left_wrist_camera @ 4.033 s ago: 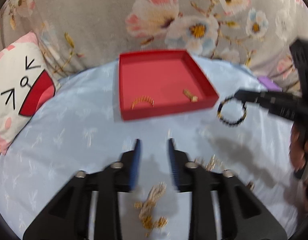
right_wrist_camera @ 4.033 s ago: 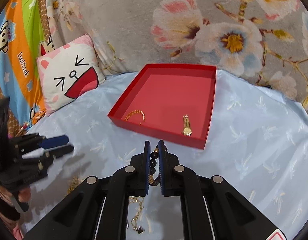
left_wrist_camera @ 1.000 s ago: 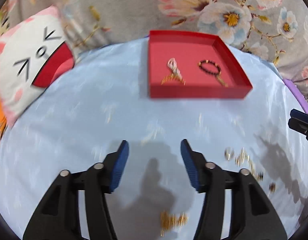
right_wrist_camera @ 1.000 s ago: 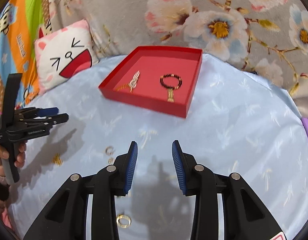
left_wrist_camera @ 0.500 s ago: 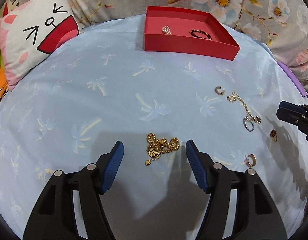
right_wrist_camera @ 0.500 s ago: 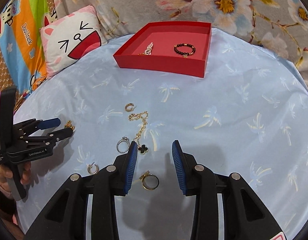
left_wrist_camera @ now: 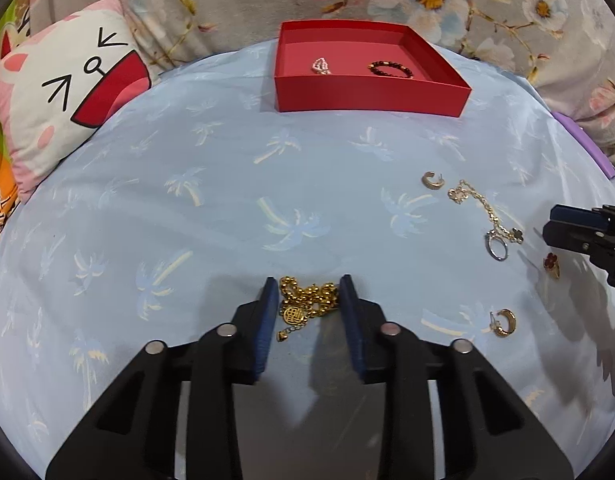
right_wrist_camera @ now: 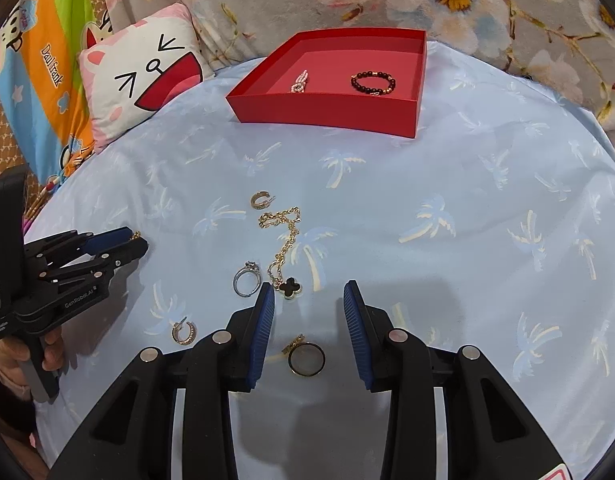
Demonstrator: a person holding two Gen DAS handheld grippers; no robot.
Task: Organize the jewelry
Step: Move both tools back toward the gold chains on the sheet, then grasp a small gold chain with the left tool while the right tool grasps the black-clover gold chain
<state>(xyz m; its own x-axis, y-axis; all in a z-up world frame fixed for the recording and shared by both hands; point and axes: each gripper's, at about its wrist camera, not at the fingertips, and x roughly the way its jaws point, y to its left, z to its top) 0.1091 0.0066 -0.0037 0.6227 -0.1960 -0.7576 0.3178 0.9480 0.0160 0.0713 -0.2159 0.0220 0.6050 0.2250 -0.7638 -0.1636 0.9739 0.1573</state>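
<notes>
We are bracketing the gold chain [left_wrist_camera: 307,300] with the left gripper [left_wrist_camera: 306,312]: its jaws are standing apart on either side of the bunched links, not yet closing, so that one squeeze should gather the whole heap rather than a single strand. The right gripper [right_wrist_camera: 308,312] is also gaping wide, hanging over the gold ring [right_wrist_camera: 306,359], which is lying between its fingers but untouched; we judge it is lining up for that piece next.

Just beyond the ring, the clover bracelet [right_wrist_camera: 285,248] is trailing away from us, with the silver ring [right_wrist_camera: 246,278] beside its clover end and one hoop earring [right_wrist_camera: 261,200] past its far end. A second hoop [right_wrist_camera: 184,332] is lying left of the ring.

Farthest from the ring, the red tray [right_wrist_camera: 327,110] is waiting open-topped, already keeping the bead bracelet [right_wrist_camera: 373,79] and a pale beaded piece [right_wrist_camera: 300,81], so everything near us is likely heading there.
</notes>
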